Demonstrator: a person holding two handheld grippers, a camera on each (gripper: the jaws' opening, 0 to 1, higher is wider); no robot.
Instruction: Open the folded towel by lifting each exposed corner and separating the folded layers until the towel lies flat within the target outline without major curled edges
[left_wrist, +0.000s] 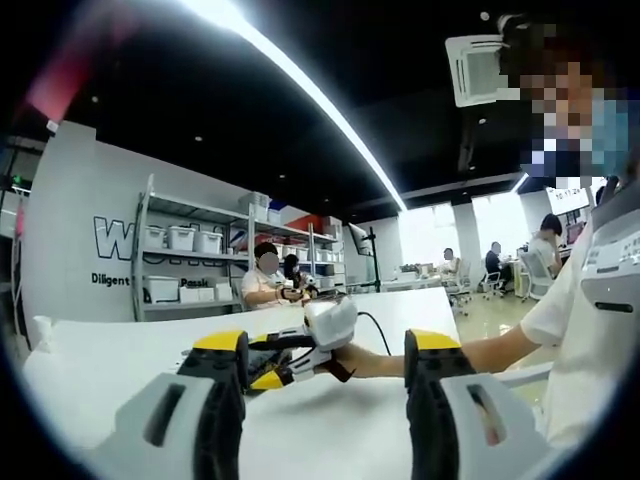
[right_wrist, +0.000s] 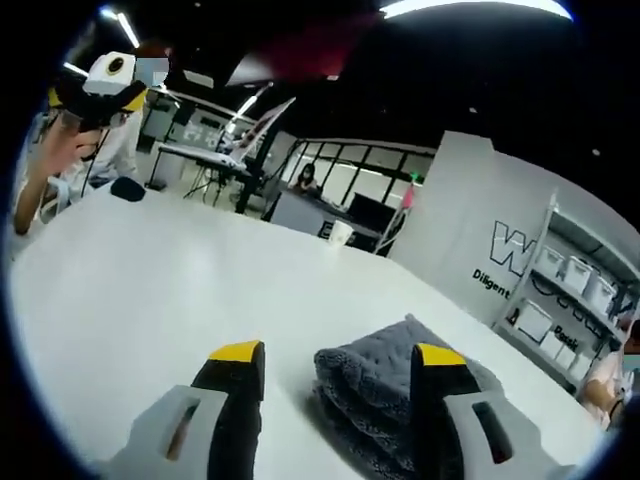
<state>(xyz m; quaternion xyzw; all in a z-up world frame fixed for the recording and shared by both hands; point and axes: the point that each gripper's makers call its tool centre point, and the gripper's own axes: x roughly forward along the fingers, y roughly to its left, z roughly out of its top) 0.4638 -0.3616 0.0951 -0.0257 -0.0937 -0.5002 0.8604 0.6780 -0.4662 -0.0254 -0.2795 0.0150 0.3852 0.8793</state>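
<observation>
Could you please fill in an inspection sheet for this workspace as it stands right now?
Surface: white table, mostly bare.
Job's things: grey towel, folded and bunched, lying by the right gripper's jaws; no target outline seen.
Clutter: nothing seen near the towel; a dark item sits at the far table edge, too small to tell.
Grippers: right open, jaws either side of the towel's near edge, not gripping. Left gripper open, held away from the towel.
Cables: a dark cable trails from the right gripper.
Surroundings: shelves with white bins, seated people, desks, ceiling light strip.
</observation>
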